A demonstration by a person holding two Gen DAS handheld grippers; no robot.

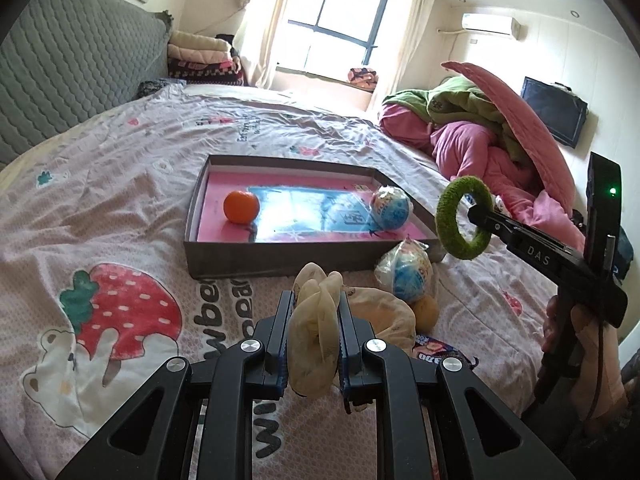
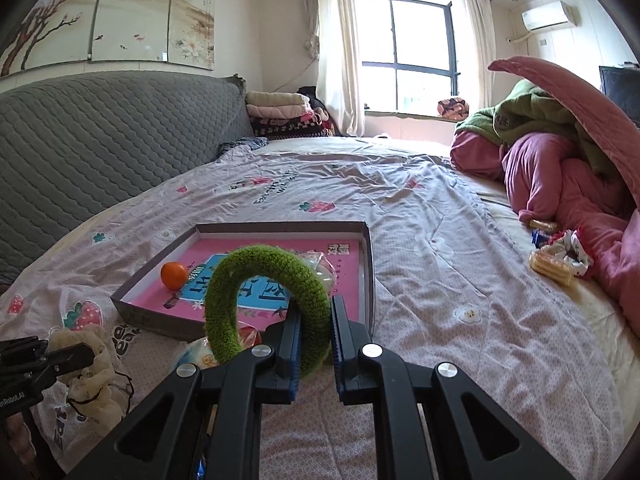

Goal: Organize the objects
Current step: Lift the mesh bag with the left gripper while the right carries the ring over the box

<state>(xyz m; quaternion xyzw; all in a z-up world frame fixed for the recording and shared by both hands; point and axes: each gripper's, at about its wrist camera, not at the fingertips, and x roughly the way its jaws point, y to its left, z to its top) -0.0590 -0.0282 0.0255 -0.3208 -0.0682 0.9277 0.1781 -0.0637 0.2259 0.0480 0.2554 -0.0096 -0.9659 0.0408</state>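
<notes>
The left gripper (image 1: pixel 314 332) pinches a cream scrunchie (image 1: pixel 312 344), the right gripper (image 2: pixel 316 340) a green ring (image 2: pixel 268 300); best lower both gently into the box (image 1: pixel 280 256) mid-frame.

Both wrist views low over bed (image 1: pixel 120 208), facing window (image 2: pixel 408 56); shared: open box (image 1: pixel 192 220), close ahead.

"DAS" on right hand-held gripper (image 1: pixel 472 216); "nRobot.AI" on left hand-held gripper (image 2: pixel 90 354).

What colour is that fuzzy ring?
Green; the ring shows best in the right wrist view, held in the right tongs.
</notes>
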